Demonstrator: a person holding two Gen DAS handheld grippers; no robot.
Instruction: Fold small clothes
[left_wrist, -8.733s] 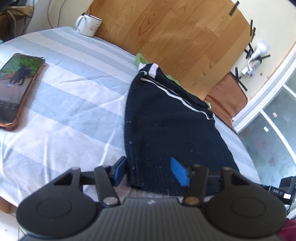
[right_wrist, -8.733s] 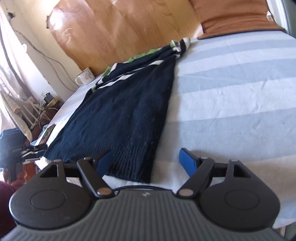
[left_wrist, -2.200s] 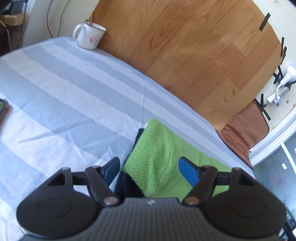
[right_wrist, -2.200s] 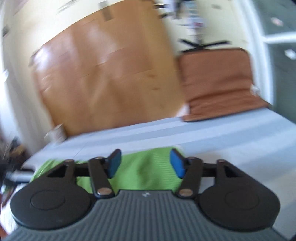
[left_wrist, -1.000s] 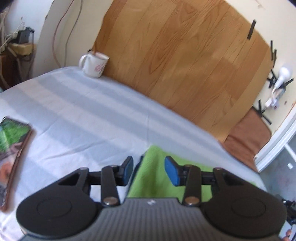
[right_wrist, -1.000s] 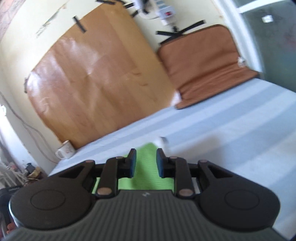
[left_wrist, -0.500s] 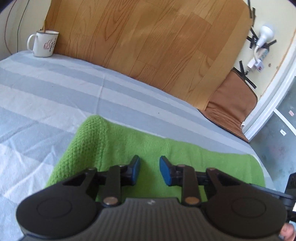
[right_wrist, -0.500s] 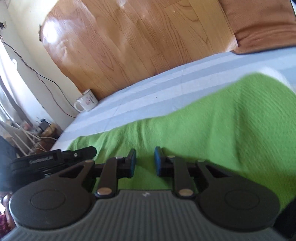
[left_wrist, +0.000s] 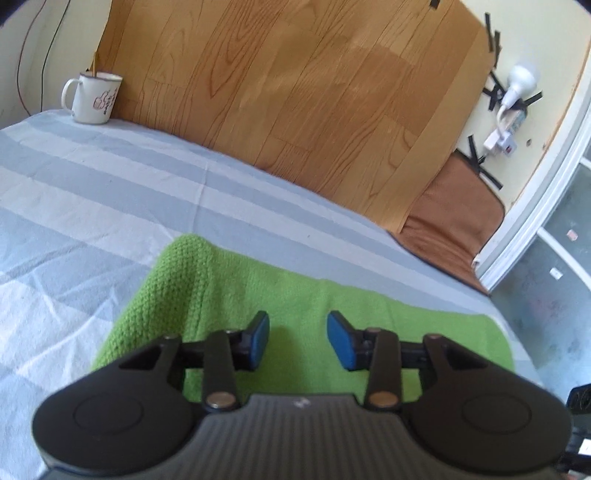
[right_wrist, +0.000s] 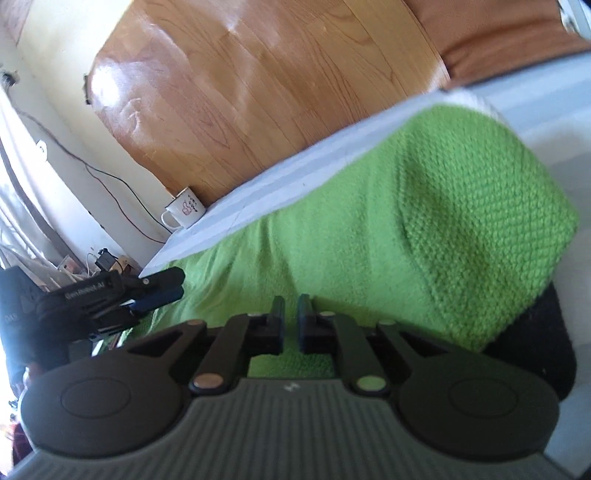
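Observation:
The knit garment lies folded on the striped sheet with its green side (left_wrist: 295, 295) up; the green side also fills the right wrist view (right_wrist: 406, 229), with a dark navy layer (right_wrist: 532, 332) showing beneath at the right. My left gripper (left_wrist: 297, 338) is open just above the green cloth and holds nothing. It also shows in the right wrist view (right_wrist: 147, 291) at the garment's left end. My right gripper (right_wrist: 290, 325) is shut, pads nearly together over the green edge; whether cloth is pinched between them cannot be told.
A white enamel mug (left_wrist: 94, 98) stands at the far left of the bed against the wooden board (left_wrist: 295, 92). A brown cushion (left_wrist: 454, 210) lies at the far right. Striped grey sheet (left_wrist: 92, 192) lies left of the garment.
The garment was folded over from navy side up to green side up. In the last half second my left gripper opened and let go; the right gripper stayed shut.

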